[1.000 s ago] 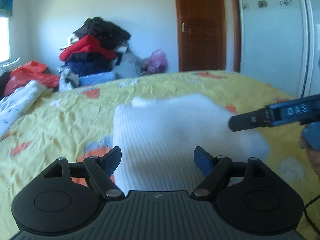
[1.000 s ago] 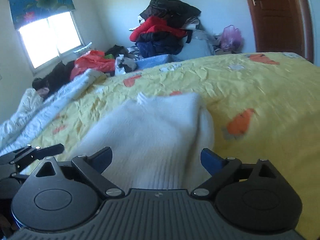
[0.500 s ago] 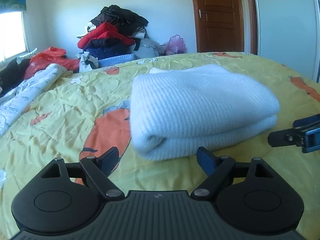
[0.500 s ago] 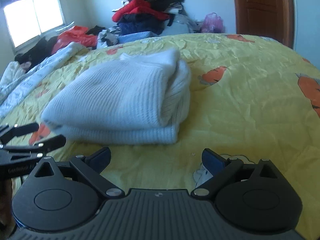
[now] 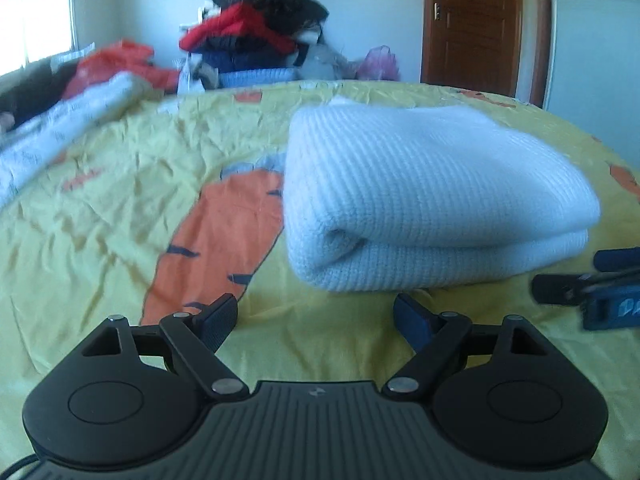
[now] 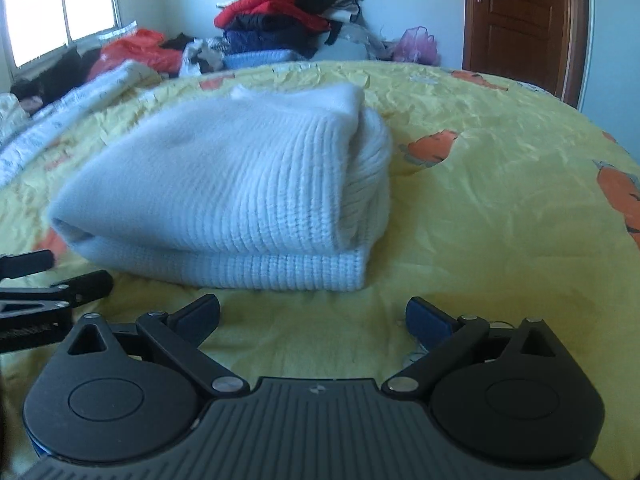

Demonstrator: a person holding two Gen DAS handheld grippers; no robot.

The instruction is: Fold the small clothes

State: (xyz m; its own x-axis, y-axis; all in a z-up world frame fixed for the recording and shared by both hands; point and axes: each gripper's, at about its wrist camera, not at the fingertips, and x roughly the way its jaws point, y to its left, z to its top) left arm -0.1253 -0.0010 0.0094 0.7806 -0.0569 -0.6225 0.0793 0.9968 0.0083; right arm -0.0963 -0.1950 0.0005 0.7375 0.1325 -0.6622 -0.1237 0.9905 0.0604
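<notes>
A white knitted sweater [image 5: 420, 196] lies folded in a thick bundle on the yellow carrot-print bedsheet [image 5: 132, 184]. It also shows in the right wrist view [image 6: 236, 196]. My left gripper [image 5: 316, 318] is open and empty, just short of the bundle's near left edge. My right gripper [image 6: 312, 316] is open and empty, just short of the bundle's near right corner. Each gripper shows at the edge of the other's view: the right one [image 5: 592, 288] and the left one [image 6: 48, 276].
A pile of clothes [image 6: 292, 20] stands at the far side of the bed, with a red garment [image 6: 136, 50] and a white printed quilt [image 5: 52, 132] at the left. A brown door [image 6: 520, 20] and a window [image 6: 60, 8] are behind.
Both grippers have drawn back from the sweater and dropped low to the bed. The sweater now lies folded and free, with nothing holding it.
</notes>
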